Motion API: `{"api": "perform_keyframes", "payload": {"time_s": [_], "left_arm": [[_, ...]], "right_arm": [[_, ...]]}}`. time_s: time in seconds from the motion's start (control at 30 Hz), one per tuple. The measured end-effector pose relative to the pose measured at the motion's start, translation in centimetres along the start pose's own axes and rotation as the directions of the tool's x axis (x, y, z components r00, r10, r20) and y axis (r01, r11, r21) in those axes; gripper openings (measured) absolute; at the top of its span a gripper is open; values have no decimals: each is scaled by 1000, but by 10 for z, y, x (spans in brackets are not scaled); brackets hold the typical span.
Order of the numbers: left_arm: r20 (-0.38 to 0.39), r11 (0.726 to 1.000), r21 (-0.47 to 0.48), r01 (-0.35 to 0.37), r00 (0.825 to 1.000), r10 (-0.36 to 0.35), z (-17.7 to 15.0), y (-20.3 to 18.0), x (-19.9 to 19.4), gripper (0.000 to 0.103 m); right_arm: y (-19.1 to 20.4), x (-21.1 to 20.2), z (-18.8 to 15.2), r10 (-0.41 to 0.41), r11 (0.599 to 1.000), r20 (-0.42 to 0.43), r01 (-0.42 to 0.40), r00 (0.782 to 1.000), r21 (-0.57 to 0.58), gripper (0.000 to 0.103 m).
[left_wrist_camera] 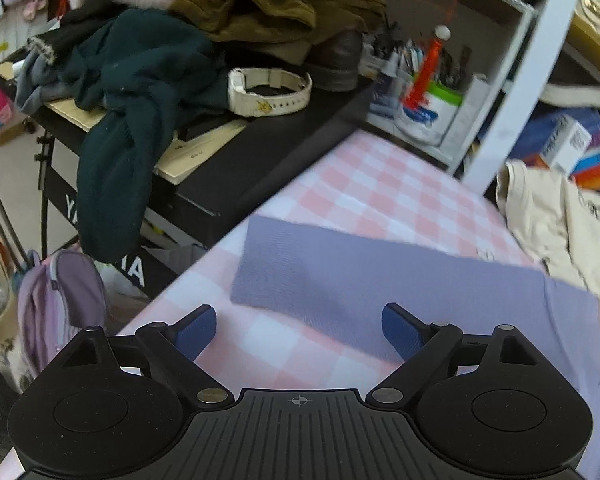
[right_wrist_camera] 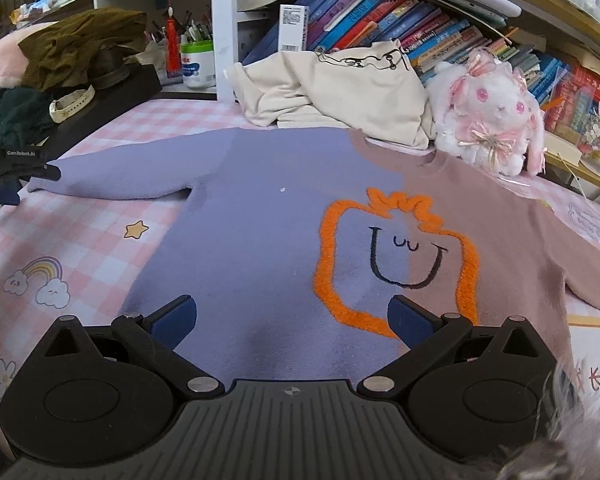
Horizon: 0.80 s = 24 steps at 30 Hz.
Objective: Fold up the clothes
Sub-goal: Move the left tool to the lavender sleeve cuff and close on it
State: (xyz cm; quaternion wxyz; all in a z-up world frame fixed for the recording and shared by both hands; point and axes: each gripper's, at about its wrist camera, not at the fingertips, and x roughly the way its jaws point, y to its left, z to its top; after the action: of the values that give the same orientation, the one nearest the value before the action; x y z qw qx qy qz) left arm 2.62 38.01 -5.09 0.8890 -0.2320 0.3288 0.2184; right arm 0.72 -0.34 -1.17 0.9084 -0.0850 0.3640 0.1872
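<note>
Plush rabbit (right_wrist_camera: 496, 116), books (right_wrist_camera: 380, 24), watch (left_wrist_camera: 270, 92)

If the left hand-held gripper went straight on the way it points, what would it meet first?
Most likely the lavender sleeve lying on the pink checked cover; the open left hand-held gripper points down at it.

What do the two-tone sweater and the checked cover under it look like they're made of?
The sweater looks like soft, matte knit or fleece: a fuzzy nap, with a raised shaggy orange outline, probably chenille-type yarn. The checked cover looks like thin printed woven cloth, smooth and flat, with rainbow and star prints; the exact fibre cannot be told.
</note>
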Motion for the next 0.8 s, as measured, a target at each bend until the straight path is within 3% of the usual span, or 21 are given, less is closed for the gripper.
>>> {"api": "perform_keyframes", "payload": {"time_s": [0.13, 0.23, 0.4, 0.5, 0.8], "left_arm": [[19, 994, -93, 51, 999, -49, 4, 4, 3, 91], [24, 979, -163, 126, 992, -124, 4, 0, 6, 90], [14, 973, -136, 187, 982, -187, 2, -16, 14, 90], [23, 974, -130, 185, 983, -184, 4, -14, 17, 80], [23, 935, -297, 192, 981, -194, 16, 23, 23, 46]], "right_arm": [[-5, 1, -1, -12, 1000, -8, 12, 1000, 19, 103], [-7, 2, -1, -17, 999, -14, 17, 1000, 32, 103], [-7, 3, -2, -17, 999, -19, 18, 1000, 32, 103], [-6, 2, -2, -19, 999, -17, 20, 1000, 28, 103], [-8, 0, -4, -36, 998, -22, 37, 999, 44, 103]]}}
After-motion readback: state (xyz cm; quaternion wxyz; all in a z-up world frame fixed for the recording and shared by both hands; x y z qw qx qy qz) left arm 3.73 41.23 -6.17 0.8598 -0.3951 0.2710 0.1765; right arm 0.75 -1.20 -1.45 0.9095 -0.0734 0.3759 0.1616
